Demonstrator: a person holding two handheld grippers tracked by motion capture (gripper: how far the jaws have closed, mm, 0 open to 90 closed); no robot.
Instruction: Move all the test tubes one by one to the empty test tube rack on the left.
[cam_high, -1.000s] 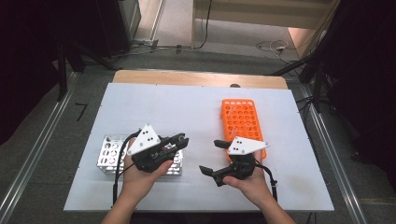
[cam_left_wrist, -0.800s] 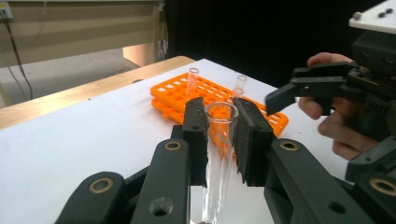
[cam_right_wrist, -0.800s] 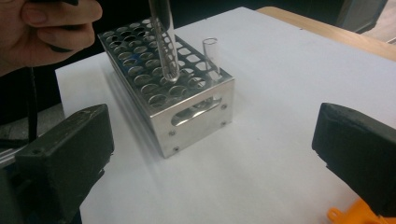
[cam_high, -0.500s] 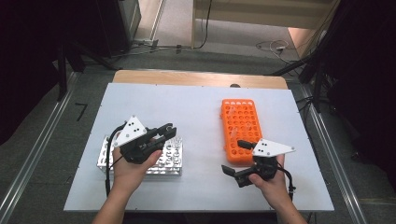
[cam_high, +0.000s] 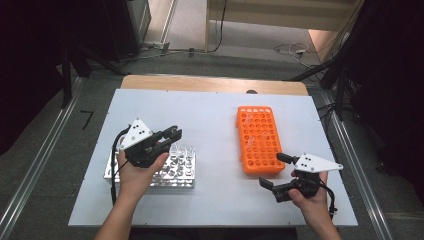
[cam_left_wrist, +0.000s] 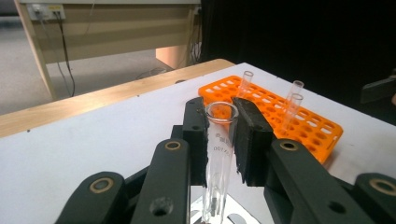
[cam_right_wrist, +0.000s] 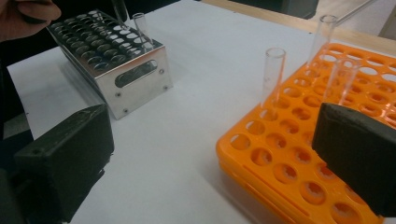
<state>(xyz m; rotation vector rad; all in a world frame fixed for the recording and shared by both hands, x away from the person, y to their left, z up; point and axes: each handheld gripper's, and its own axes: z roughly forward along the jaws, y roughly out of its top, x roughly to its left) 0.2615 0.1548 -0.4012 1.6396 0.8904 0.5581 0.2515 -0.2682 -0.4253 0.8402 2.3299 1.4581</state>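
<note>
We held our left claw (cam_high: 172, 134) over the metal rack (cam_high: 150, 176) at the near left of the white surface (cam_high: 210, 115), and it was clenched on a clear glass test tube (cam_left_wrist: 219, 149). In the left gripper view the tube stood upright between the two black pads (cam_left_wrist: 250, 140), which pressed on it just below its open rim, while its lower end hung above the top of the metal rack at the bottom edge of that view; whether the tip had entered a hole we could not tell. Our right claw (cam_high: 275, 170) sat well apart from it, at the near right of the surface, just beside the near end of the orange rack (cam_high: 257, 140). Its jaws stood wide and released, with nothing between them, and in the right gripper view they framed the bare surface and the near corner of the orange rack. A few clear tubes (cam_right_wrist: 273, 77) stood upright in the orange rack, near its closer end. In that same view the metal rack lay across the surface toward the far left, with one tube (cam_right_wrist: 140, 25) standing in it beside our left hand (cam_right_wrist: 28, 11).
</note>
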